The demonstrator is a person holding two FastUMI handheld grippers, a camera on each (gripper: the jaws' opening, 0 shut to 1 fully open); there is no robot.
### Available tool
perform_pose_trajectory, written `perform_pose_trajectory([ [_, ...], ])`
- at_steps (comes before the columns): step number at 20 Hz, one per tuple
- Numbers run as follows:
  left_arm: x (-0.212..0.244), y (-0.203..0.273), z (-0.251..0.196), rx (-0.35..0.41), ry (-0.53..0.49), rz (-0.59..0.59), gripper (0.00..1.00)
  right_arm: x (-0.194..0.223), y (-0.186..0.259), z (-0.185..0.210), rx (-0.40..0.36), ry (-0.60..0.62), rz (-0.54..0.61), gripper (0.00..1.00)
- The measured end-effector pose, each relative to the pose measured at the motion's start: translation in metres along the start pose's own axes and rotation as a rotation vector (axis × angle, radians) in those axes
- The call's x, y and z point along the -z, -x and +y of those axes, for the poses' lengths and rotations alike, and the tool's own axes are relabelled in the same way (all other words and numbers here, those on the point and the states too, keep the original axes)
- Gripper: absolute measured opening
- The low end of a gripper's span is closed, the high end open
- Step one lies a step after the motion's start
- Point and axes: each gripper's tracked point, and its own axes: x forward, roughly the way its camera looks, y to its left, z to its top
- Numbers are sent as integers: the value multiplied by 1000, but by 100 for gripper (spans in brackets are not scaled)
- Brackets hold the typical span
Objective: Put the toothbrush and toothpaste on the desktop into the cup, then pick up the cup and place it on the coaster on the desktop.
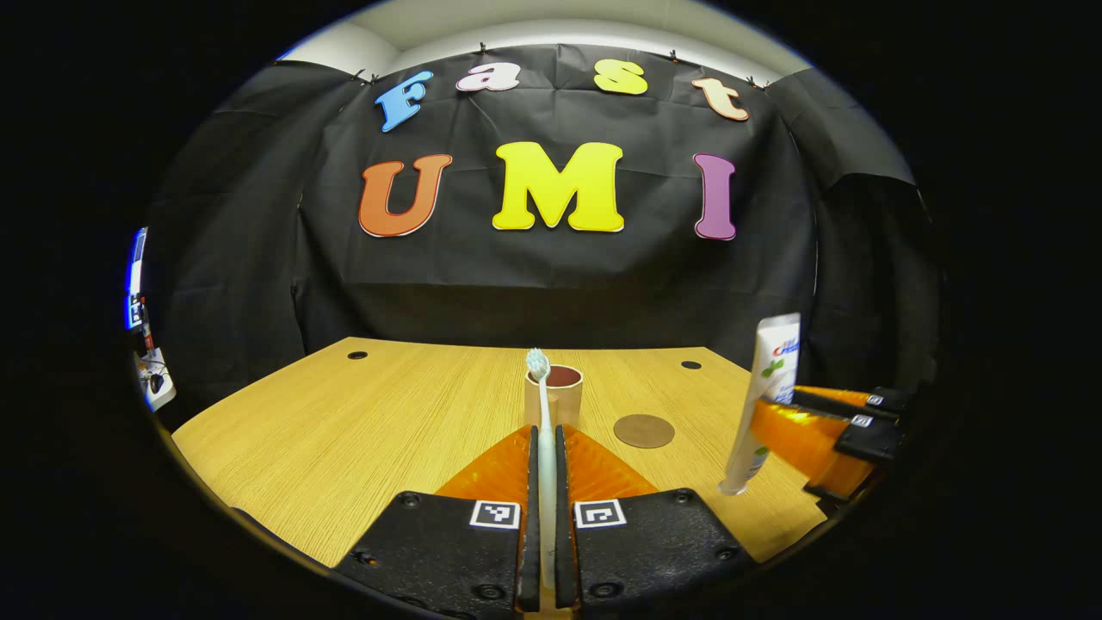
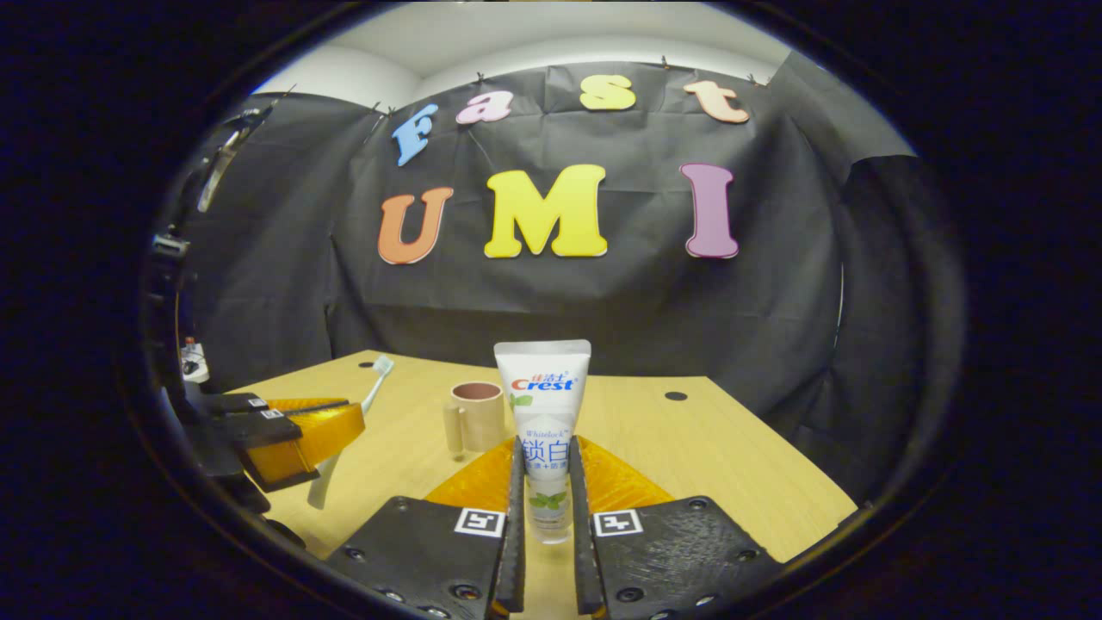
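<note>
Left gripper [image 1: 544,482] clamping both fingers on the handle of the toothbrush [image 1: 544,448], holding it upright with the bristle head topmost, raised above the wooden desktop [image 1: 327,448]; seen again from the right gripper view at the left side [image 2: 297,430], toothbrush [image 2: 366,405] slanting up out of it. Right gripper [image 2: 547,508] pressing both fingers against the lower part of the toothpaste tube [image 2: 544,413], carrying it upright with the flat crimped end up and the cap end down, clear of the desktop [image 2: 732,465]; appearing in the left gripper view at the right edge [image 1: 818,439], toothpaste tube [image 1: 766,387] standing nearly vertical with its cap hanging just over the wood. Cup [image 1: 554,394] standing upright on the desktop beyond the left gripper's fingers, mouth open, nothing showing inside; in the right gripper view, cup [image 2: 475,415] sitting just left of the tube, handle facing left. Round brown coaster [image 1: 644,430] lying flat on the desktop just right of the cup, apart from it, bare
</note>
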Motion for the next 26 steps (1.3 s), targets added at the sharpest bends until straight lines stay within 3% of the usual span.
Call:
perform_pose_trajectory([
  [7,-4,-7,1,11,6,-6,9,-22,15,-5,-8,-41,-56,23],
  [11,9,-11,3,17,38,44,9,-16,11,-5,-10,-57,-30,23],
  [26,10,-8,-5,28,10,42,10,-5,8,-3,-9,-40,-1,23],
])
